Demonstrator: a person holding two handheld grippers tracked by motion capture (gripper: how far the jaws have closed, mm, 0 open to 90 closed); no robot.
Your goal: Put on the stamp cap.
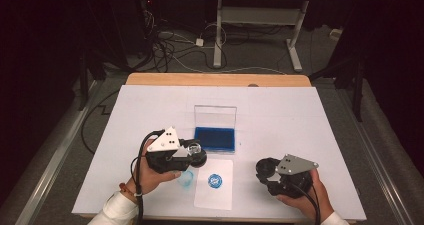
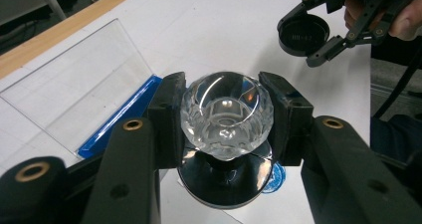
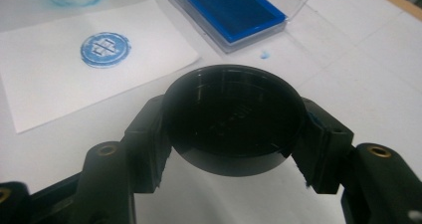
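My left gripper (image 1: pixel 196 154) is shut on a stamp (image 2: pixel 226 115) with a clear faceted knob and a round black base (image 2: pixel 226 181); the pads press on the knob from both sides. It hovers just above the white paper sheet (image 1: pixel 214 191), near the sheet's upper left corner. My right gripper (image 3: pixel 231 134) is shut on a round black cap (image 3: pixel 231 117), hollow side up, low over the table at the front right (image 1: pixel 266 170). A round blue print (image 1: pixel 215 180) marks the sheet. The blue ink pad (image 1: pixel 215 138) lies in its case behind the sheet.
The pad case's clear lid (image 1: pixel 215 116) stands upright at the back. A blue smudge (image 1: pixel 186 179) stains the white table cover (image 1: pixel 280 115) left of the sheet. A small blue spot (image 3: pixel 263 55) lies near the pad. Cables and table legs are on the floor beyond.
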